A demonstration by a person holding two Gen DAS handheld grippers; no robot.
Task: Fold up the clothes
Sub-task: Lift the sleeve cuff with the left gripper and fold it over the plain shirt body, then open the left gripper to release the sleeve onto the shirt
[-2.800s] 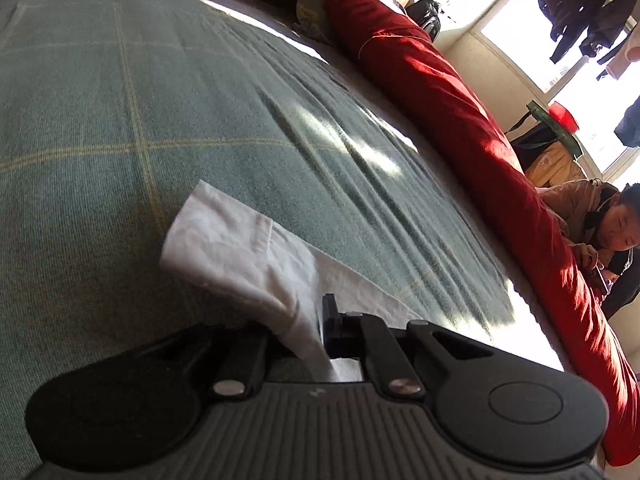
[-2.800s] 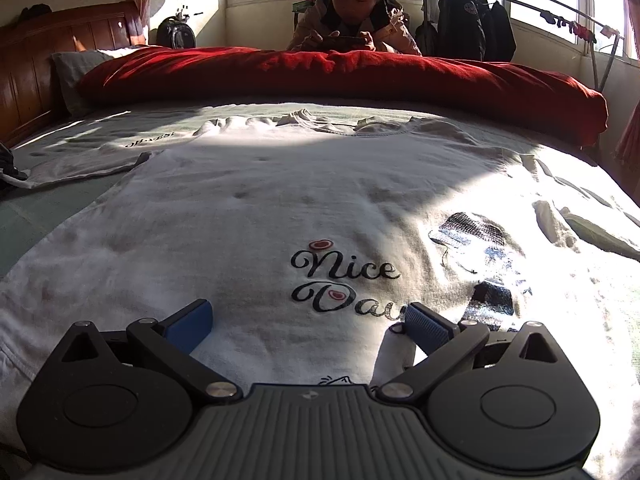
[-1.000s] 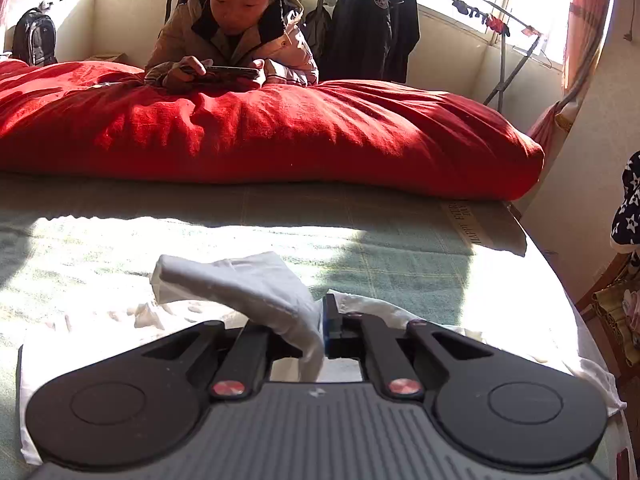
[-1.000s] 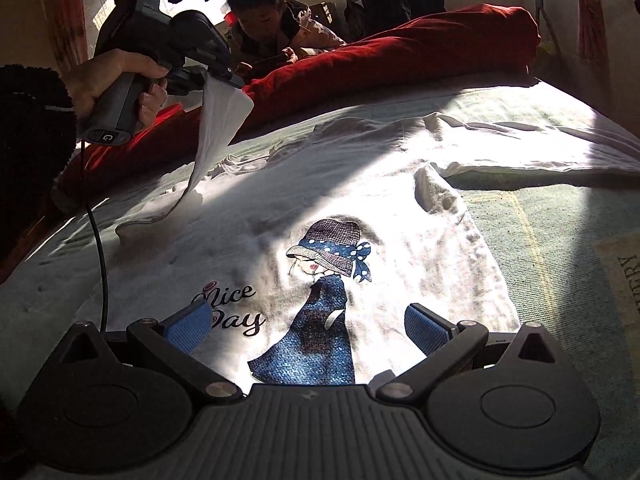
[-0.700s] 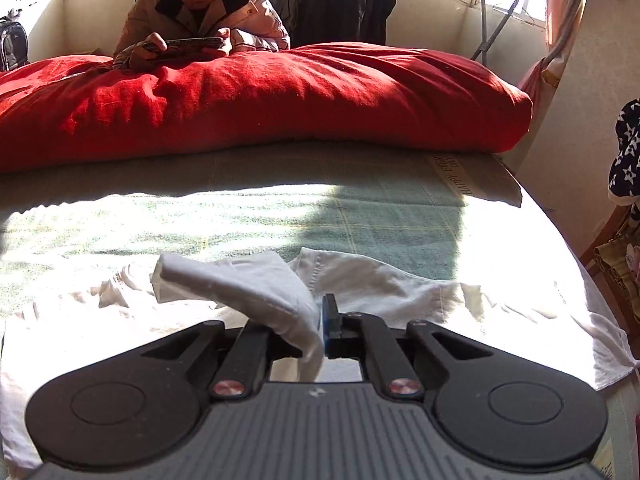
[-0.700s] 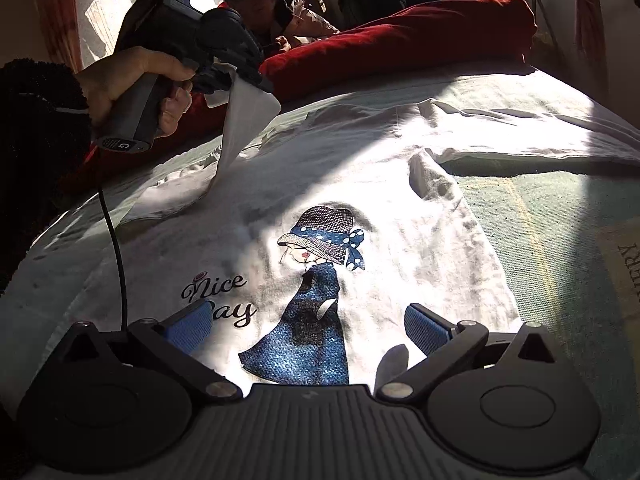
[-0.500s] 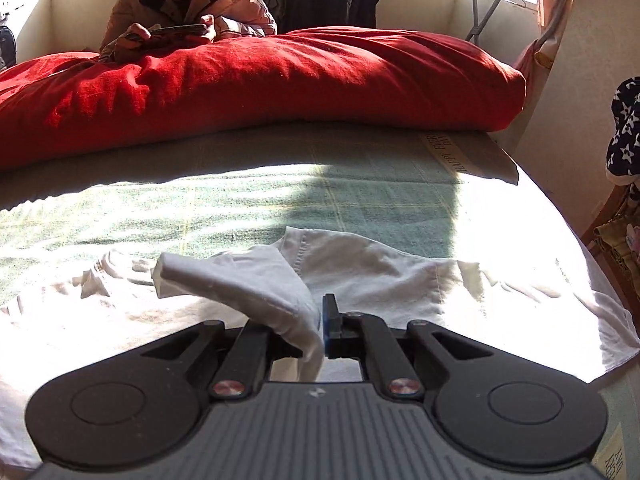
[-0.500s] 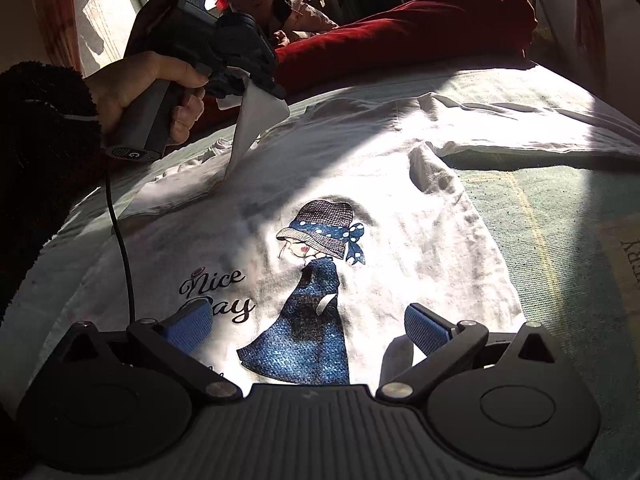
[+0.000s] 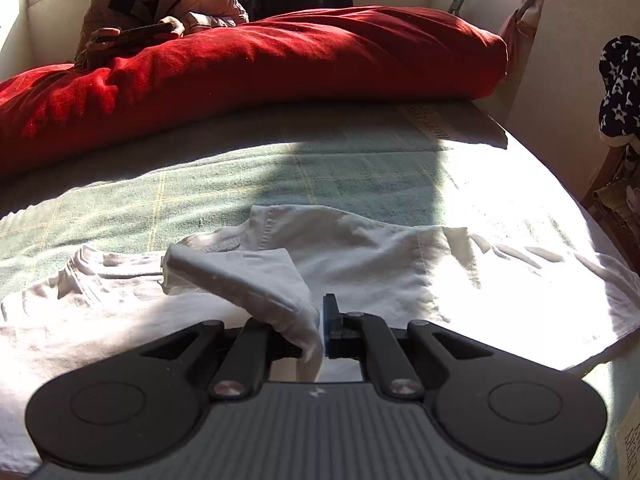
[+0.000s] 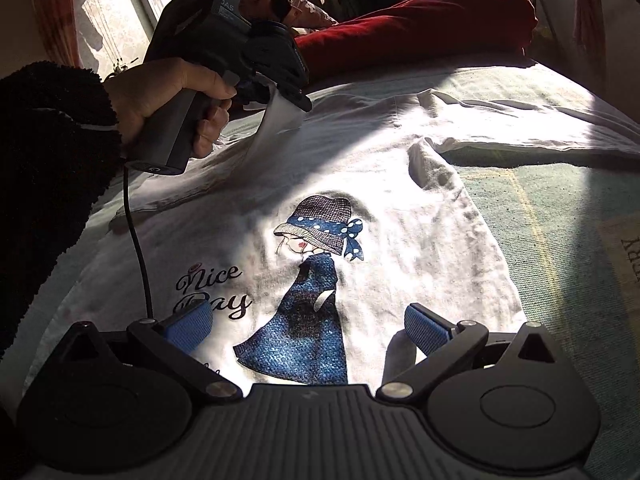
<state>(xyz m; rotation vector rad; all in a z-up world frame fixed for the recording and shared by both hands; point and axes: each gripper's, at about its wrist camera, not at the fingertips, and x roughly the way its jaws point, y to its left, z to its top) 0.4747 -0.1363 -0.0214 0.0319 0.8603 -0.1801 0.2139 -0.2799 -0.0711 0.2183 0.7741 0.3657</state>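
A white T-shirt [image 10: 360,184] with a printed girl in a blue dress lies spread print-up on the green checked bedspread [image 10: 560,220]. The left gripper [image 9: 320,320], held in a hand [image 10: 160,96] at the far left, is pinched tight on a sleeve [image 9: 248,280], lifting it over the shirt. The right gripper [image 10: 308,324] hovers spread wide above the near hem, holding nothing. A red quilt [image 9: 256,76] lies along the far edge.

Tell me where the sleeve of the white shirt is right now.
Left gripper pinches the sleeve, lifted above the shirt, toward the red quilt.
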